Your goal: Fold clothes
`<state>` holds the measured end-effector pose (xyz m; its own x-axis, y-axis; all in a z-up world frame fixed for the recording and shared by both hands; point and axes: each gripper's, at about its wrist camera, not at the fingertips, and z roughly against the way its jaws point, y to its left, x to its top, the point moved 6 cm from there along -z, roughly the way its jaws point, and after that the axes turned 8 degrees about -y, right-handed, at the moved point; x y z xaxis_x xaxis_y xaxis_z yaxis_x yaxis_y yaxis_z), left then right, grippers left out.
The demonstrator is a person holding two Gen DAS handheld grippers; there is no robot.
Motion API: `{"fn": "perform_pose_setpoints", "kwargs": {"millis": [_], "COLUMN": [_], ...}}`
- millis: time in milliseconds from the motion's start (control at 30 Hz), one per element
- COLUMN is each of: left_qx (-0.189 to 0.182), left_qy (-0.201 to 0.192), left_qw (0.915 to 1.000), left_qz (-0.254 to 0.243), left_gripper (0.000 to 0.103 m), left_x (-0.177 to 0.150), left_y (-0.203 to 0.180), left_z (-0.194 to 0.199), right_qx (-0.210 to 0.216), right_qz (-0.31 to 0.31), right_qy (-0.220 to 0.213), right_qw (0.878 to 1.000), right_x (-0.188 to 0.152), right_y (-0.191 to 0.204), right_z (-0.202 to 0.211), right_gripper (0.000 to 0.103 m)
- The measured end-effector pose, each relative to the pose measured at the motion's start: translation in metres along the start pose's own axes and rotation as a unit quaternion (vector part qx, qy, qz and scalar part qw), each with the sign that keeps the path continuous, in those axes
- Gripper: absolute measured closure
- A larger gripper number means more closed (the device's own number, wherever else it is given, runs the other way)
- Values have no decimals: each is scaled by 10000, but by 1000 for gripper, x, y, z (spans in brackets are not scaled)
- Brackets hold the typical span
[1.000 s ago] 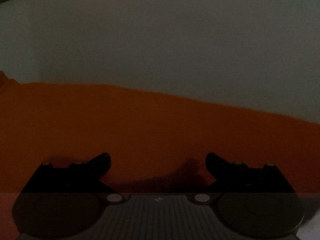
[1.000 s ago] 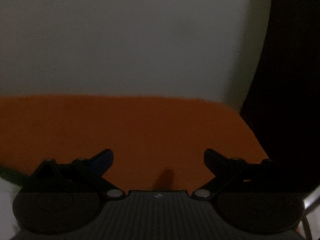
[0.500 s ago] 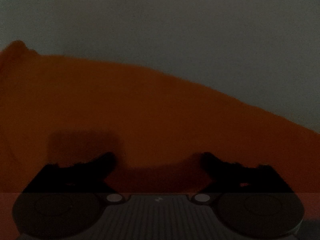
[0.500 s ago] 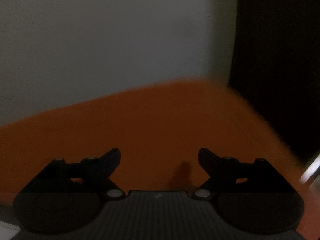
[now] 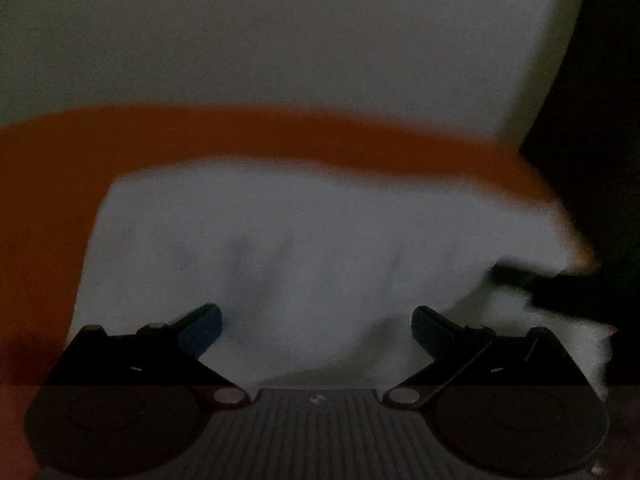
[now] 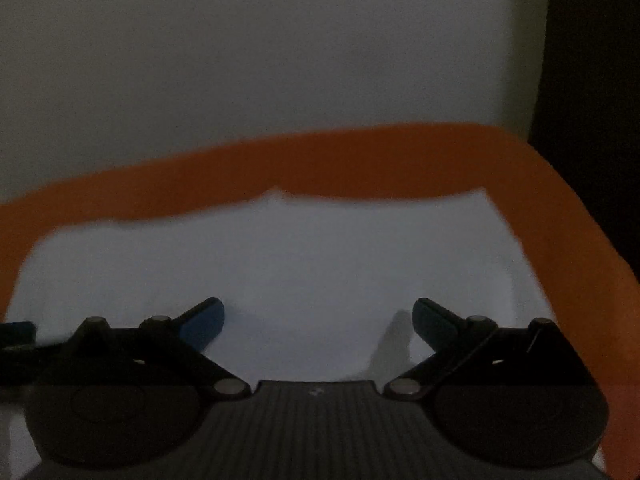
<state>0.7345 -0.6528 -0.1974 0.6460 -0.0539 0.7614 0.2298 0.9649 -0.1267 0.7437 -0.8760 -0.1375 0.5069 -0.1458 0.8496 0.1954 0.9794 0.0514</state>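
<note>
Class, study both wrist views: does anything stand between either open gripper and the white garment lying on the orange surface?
Nothing visible does. The white garment lies directly ahead of the right gripper and the left gripper, on the orange surface. Both sets of jaws are spread wide and hold nothing.

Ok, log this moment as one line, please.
left gripper: open | right gripper: open | white garment: on orange surface, ungrasped | lighting: dim

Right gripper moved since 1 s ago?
Yes. The right gripper, jaws open, now hovers over a pale cloth lying on the orange surface; earlier only orange lay beneath it.
</note>
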Motion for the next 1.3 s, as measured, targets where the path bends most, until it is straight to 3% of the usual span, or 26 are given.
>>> {"fn": "perform_pose_setpoints", "kwargs": {"millis": [167,300,367,400,433,500,600,700,767,800,867,967,1033,1167,1233,1300], "left_qx": [-135,-75,-654,-800,-854,-770,-925,-941,-842,-1007,-1196,-855,-676,-394,-242,-72], "left_qy": [-256,50,98,124,158,185,826,788,690,740,1111,1613,1864,2076,1944,1794], "left_qw": [9981,9995,9945,9930,9931,9957,9923,9923,9940,9912,9839,9785,9720,9583,9633,9731], "left_qz": [-547,315,811,859,786,475,-46,-137,126,428,723,962,1263,1925,1832,1446], "left_gripper": [0,0,0,0,0,0,0,1,0,0,0,0,0,0,0,0], "left_x": [-5,-10,-28,-32,-43,-59,-94,-84,-72,-66,-69,-85,-96,-103,-98,-89], "left_y": [18,51,48,36,30,26,15,27,40,44,47,72,96,153,169,173], "left_z": [35,60,85,87,95,94,83,75,73,86,107,136,158,211,221,244], "right_qx": [-72,75,735,797,852,565,482,227,127,122,65,-187,-333,-151,-84,-58], "right_qz": [-268,-457,-810,-807,-800,-487,-249,-426,-647,-685,-527,-168,-205,-645,-726,-758], "right_qy": [496,619,547,598,652,1018,1441,1931,2071,2035,1825,2282,2384,2323,2201,1989], "right_qw": [9984,9970,9925,9917,9910,9920,9881,9800,9761,9766,9818,9733,9704,9704,9727,9771], "right_x": [-16,0,-2,-10,-18,-46,-83,-105,-83,-71,-49,-51,-56,-55,-53,-51], "right_y": [-14,-28,-17,-6,6,28,52,52,45,43,46,61,61,59,51,77], "right_z": [4,31,69,85,101,120,101,76,78,79,111,133,156,219,235,244], "right_gripper": [0,3,3,3,3,3,2,0,2,2,1,1,1,1,1,1]}}
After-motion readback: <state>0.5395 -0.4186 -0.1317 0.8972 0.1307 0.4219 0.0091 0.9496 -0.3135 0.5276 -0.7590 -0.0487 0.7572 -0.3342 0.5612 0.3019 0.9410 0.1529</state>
